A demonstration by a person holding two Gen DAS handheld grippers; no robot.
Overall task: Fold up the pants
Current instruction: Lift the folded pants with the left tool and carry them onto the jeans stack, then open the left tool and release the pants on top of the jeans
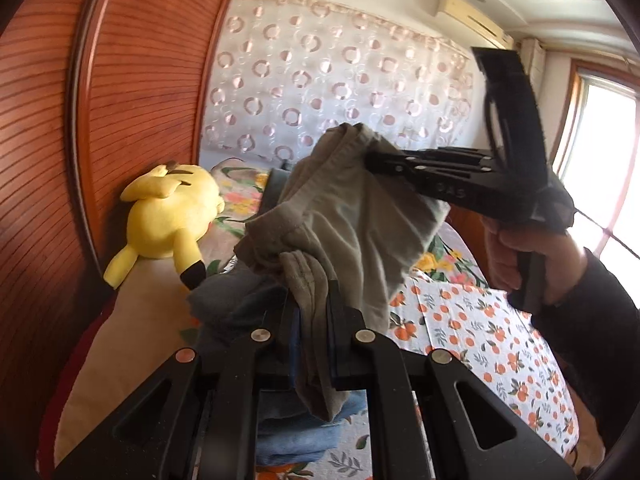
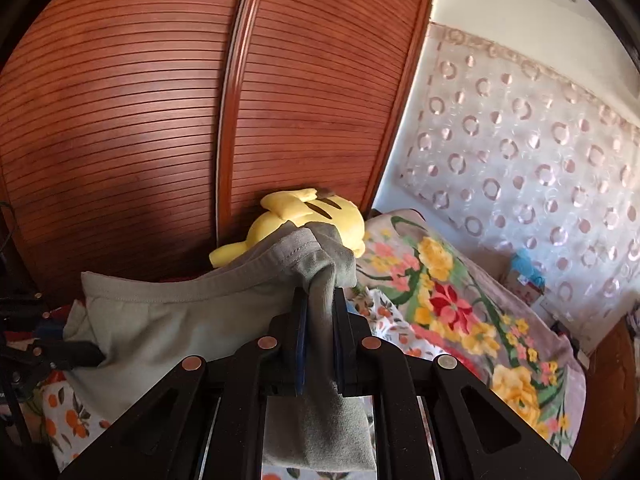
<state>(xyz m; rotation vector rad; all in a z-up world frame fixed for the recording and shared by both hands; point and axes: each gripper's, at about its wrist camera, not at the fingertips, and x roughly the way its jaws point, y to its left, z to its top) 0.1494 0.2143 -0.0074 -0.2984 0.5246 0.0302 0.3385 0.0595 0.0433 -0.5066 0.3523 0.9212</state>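
The reddish-brown slatted wooden wardrobe [image 2: 140, 128] rises behind the bed [image 1: 492, 332], which wears a white sheet printed with oranges. A white curtain with pink rings [image 1: 320, 68] hangs beyond it. A floral blanket [image 2: 460, 304] lies bunched toward the far side of the bed. A yellow plush toy [image 1: 164, 216] rests at the bed's edge against the wardrobe. The grey-green cotton pants [image 1: 340, 216] hang in the air above the bed, stretched between 2 grippers. The left gripper [image 1: 310, 308] is clamped narrow on one bunched edge of the pants. The right gripper [image 2: 320, 320], carried by a hand [image 1: 532, 256], is pinched narrow on the opposite edge.
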